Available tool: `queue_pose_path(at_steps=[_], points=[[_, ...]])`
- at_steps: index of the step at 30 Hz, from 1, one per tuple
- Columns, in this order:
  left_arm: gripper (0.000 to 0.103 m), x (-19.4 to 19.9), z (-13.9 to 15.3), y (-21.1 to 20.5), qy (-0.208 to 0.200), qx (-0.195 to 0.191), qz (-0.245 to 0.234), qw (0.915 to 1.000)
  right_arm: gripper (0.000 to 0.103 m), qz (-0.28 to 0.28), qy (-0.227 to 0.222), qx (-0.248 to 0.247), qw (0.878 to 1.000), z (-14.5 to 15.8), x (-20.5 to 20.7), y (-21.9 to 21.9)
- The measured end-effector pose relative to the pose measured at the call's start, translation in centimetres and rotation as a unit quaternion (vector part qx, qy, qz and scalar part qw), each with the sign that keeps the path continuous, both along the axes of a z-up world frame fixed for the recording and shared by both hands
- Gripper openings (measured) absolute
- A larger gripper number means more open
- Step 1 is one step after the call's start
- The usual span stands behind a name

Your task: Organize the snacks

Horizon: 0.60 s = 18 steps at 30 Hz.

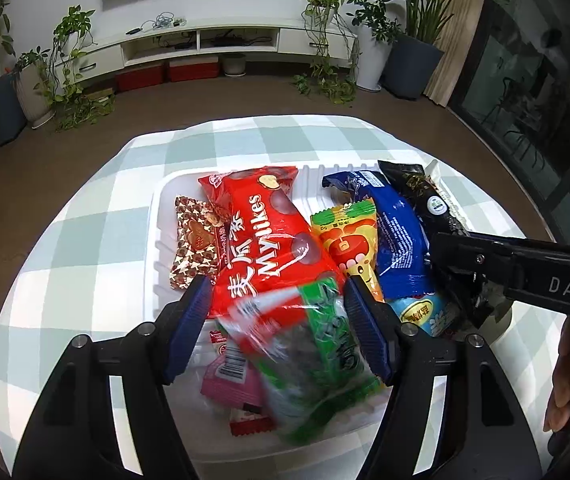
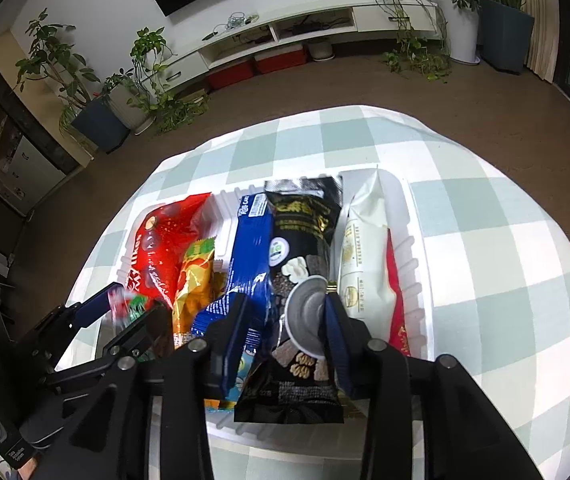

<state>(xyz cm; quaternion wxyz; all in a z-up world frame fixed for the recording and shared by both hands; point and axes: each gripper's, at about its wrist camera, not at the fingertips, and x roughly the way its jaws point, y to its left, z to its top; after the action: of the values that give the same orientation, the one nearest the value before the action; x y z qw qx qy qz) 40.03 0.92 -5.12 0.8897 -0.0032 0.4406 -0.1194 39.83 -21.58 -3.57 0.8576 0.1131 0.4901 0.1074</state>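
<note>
Both wrist cameras look steeply down, close over the shared white tray (image 1: pixel 157 240).

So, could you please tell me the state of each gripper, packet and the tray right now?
Left gripper: open around the blurred green packet.
Right gripper: shut on black packet.
Red Mylikes bag: lying in the tray.
Blue packet: lying in the tray.
White tray: crowded with snacks.

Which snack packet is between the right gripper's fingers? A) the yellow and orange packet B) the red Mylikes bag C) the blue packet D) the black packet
D: in the right wrist view the black packet lies between the right gripper fingers.
</note>
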Motion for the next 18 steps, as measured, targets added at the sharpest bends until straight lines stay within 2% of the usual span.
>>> queue_pose_path(at_steps=[7,9,13,15,18], points=[[0.067,-0.8,0.8,0.3,-0.011,-0.001,0.006,0.9999,0.048,-0.003,-0.008,0.0,1.0,0.4,-0.8,-0.1],[0.067,-1.2,1.1,0.3,-0.016,0.001,0.005,0.9999,0.053,-0.003,-0.014,0.0,1.0,0.8,-1.1,-0.1],[0.083,-2.7,1.7,0.2,-0.027,0.005,0.005,0.9996,0.061,-0.005,-0.034,0.006,0.999,1.9,-2.4,0.0],[0.091,-3.9,2.2,0.2,-0.038,0.008,0.007,0.9992,0.07,-0.003,-0.048,0.008,0.999,2.6,-3.3,0.1],[0.101,-6.1,3.2,0.5,-0.061,0.006,0.019,0.998,0.078,-0.003,-0.07,0.0,0.998,3.6,-5.0,0.2]])
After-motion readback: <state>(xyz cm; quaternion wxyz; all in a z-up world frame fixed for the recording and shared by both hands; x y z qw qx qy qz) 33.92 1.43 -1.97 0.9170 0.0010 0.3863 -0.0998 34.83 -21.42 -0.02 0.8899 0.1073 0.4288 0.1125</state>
